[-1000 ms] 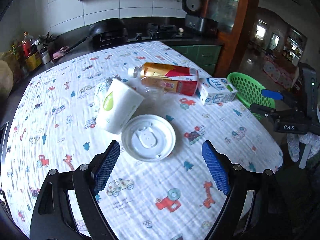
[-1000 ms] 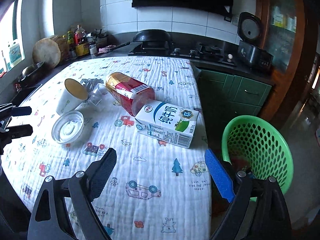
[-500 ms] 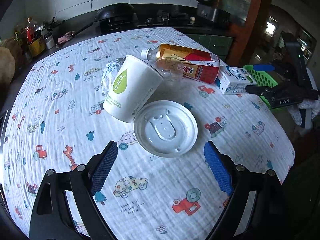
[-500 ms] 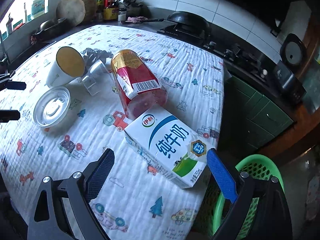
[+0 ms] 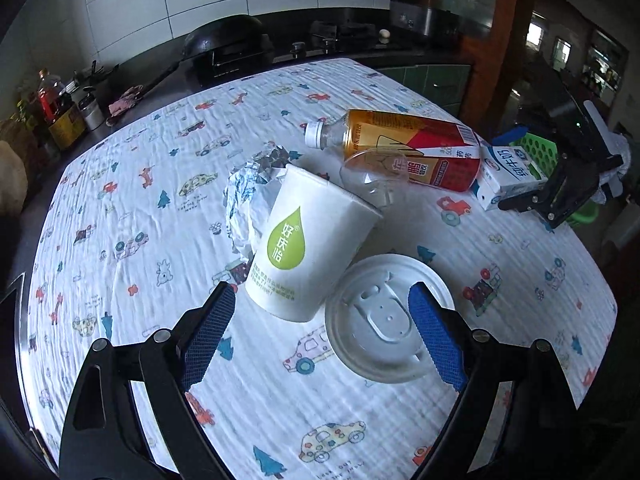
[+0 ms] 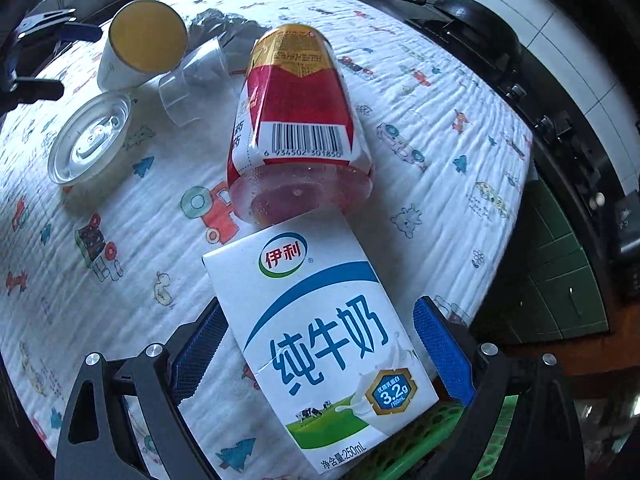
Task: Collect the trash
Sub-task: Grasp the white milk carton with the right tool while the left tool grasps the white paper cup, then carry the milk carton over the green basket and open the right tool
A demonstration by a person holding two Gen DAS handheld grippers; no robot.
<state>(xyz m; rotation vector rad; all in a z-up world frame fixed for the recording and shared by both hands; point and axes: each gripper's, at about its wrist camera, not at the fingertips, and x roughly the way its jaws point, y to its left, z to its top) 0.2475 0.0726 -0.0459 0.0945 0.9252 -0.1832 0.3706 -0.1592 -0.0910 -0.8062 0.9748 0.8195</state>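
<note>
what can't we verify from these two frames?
- Green basket, right wrist view: mostly hidden behind the milk carton and right gripper; contents unseen.
- Crumpled foil, left wrist view: partly hidden by the paper cup.
- Carton contact: whether the fingers touch it is unclear.

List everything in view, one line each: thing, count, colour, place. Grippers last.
paper cup: 1, white with green drop, on its side, table centre
cup lid: 1, white, flat beside the paper cup
clear plastic cup: 1, transparent, between paper cup and bottle
bottle: 1, red and gold label, lying down
milk carton: 1, white and blue, table edge
crumpled foil: 1, silver, behind the paper cup
basket: 1, green, beyond the table edge
left gripper: open, near cup and lid
right gripper: open, straddling the milk carton
</note>
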